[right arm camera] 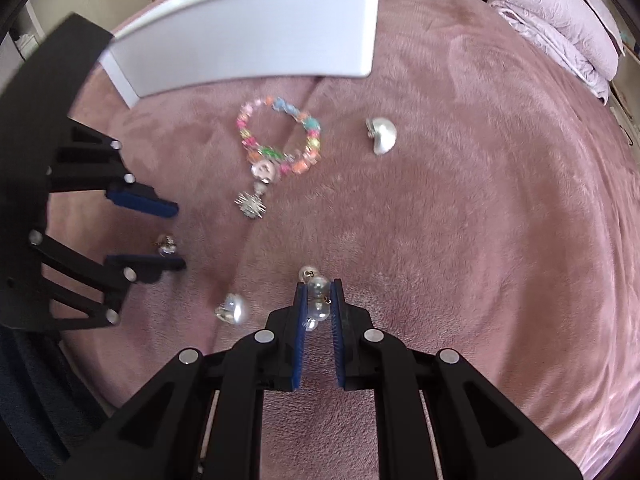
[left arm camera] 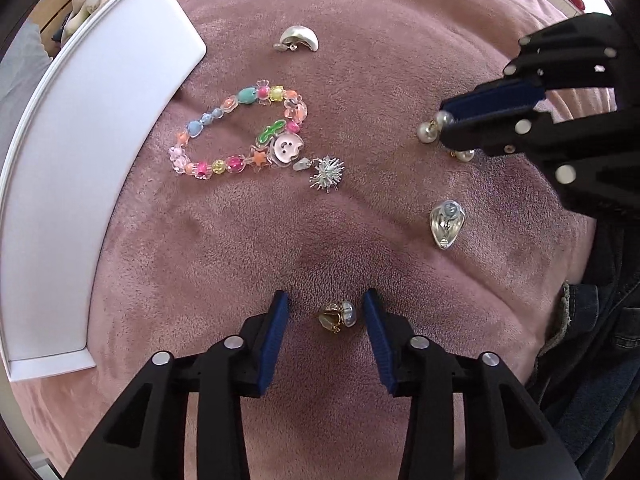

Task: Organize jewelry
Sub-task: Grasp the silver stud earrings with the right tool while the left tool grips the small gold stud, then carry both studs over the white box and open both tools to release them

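The work surface is a pink plush blanket [left arm camera: 360,220]. A white tray [left arm camera: 92,184] lies on it, and all positions below are given relative to this tray.

The beaded bracelet [left arm camera: 240,132] lies just beside the tray's long wall, with a spiky silver charm [left arm camera: 328,174] at its end farther from the tray. A silver crescent earring [left arm camera: 300,39] lies near the tray's corner, apart from the bracelet.

The left gripper [left arm camera: 326,316] points down at the blanket, well apart from the tray. Its jaws stand partly open. A small gold-and-pearl earring [left arm camera: 337,317] lies on the blanket between the blue pads [left arm camera: 276,332]; neither pad touches it.

The right gripper [right arm camera: 319,286] is farther from the tray than the bracelet. Its jaws are nearly closed on a pearl cluster earring [right arm camera: 318,292], whose pearls sit between the pads and project past the tips. In the left wrist view this cluster [left arm camera: 434,126] is at blanket level.

A silver teardrop earring [left arm camera: 447,224] lies on the blanket between the two grippers, touching neither.
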A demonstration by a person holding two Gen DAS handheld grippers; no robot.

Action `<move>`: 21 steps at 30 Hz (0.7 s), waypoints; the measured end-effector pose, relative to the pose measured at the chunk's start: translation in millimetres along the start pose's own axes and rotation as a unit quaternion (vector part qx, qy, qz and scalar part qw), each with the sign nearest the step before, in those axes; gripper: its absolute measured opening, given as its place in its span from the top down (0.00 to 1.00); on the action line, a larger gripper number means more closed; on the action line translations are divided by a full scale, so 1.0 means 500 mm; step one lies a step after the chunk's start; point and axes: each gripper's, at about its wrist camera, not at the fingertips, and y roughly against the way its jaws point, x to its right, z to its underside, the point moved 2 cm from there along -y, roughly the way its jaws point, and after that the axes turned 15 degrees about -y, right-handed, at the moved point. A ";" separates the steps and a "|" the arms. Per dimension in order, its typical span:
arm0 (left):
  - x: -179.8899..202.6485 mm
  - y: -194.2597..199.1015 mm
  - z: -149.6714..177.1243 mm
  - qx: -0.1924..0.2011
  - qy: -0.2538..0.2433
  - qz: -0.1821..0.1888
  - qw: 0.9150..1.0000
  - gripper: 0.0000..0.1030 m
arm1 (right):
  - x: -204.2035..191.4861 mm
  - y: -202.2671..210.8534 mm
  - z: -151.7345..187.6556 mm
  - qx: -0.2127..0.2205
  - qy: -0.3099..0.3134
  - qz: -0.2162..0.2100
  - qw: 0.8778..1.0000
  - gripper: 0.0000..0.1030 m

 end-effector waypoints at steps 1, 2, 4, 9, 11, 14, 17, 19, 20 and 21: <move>0.002 0.003 0.007 0.001 0.001 -0.001 1.000 0.71 | 0.003 -0.005 0.000 -0.004 -0.002 -0.001 1.000 0.88; 0.004 0.004 0.013 0.001 0.002 -0.002 1.000 0.78 | 0.004 -0.010 -0.001 -0.011 -0.002 0.000 1.000 0.87; 0.002 0.005 0.012 0.001 0.001 -0.004 1.000 0.78 | 0.000 -0.012 -0.001 -0.013 0.006 0.006 1.000 0.86; 0.002 0.006 0.007 0.001 0.000 -0.007 1.000 0.78 | -0.011 -0.024 0.005 -0.016 0.016 0.015 1.000 0.81; 0.005 0.009 0.001 0.001 0.000 -0.007 1.000 0.78 | -0.006 -0.025 0.003 -0.017 0.004 0.006 1.000 0.81; 0.017 0.017 0.002 0.005 -0.004 -0.012 1.000 0.79 | 0.001 -0.017 0.002 -0.015 -0.007 -0.001 1.000 0.88; 0.026 0.030 -0.001 0.010 -0.009 -0.023 1.000 0.79 | 0.005 -0.002 -0.003 -0.008 -0.011 -0.006 1.000 0.89; 0.030 0.038 0.000 0.015 -0.006 -0.028 0.999 0.79 | 0.007 0.009 -0.006 -0.003 -0.011 -0.005 1.000 0.89; 0.030 0.043 0.002 0.017 -0.003 -0.030 0.999 0.79 | 0.008 0.016 -0.008 0.001 -0.012 -0.006 1.000 0.89; 0.029 0.048 0.003 0.018 -0.001 -0.033 0.999 0.79 | 0.010 0.024 -0.010 0.004 -0.012 -0.006 1.000 0.89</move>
